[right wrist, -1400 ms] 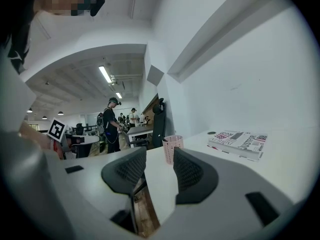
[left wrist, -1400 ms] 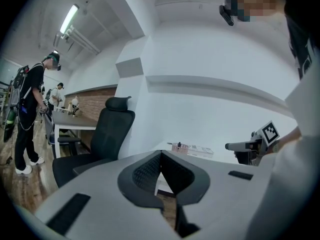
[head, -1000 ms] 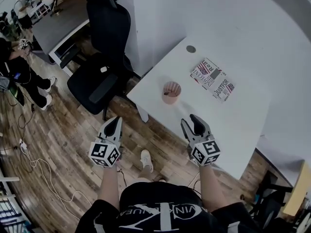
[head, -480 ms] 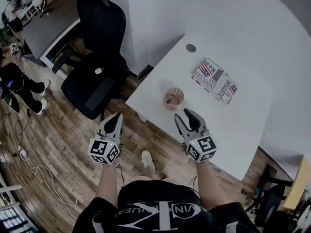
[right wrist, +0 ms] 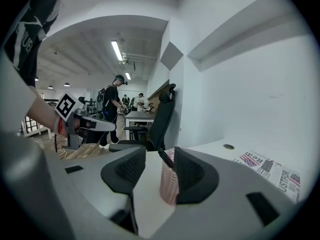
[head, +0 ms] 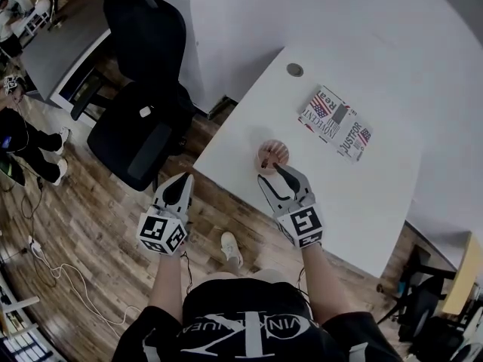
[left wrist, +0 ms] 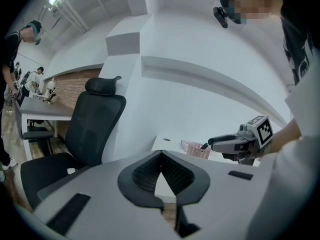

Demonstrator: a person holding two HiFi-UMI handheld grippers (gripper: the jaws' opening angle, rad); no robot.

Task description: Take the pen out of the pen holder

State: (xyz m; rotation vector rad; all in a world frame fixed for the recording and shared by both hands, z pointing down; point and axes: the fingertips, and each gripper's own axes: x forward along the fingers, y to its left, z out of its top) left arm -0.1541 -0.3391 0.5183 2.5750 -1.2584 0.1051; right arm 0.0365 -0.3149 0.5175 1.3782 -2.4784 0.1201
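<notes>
A white counter [head: 362, 194] runs slantwise across the picture above a wood floor [head: 90, 225]. A pink holder [head: 272, 157] stands on it close to the near edge, toward the left corner, with the dark end of a pen [head: 266, 161] showing at its rim. The right claw [head: 273, 176] is over that near edge, jaws apart, tips just short of the holder. The left claw [head: 179, 183] hangs over the floor, off the counter, jaws together. A printed leaflet [head: 336, 123] lies flat further in, well apart from the holder, and a round cap [head: 295, 69] sits near the far corner. A black chair [head: 143, 74] stands left of the counter
</notes>
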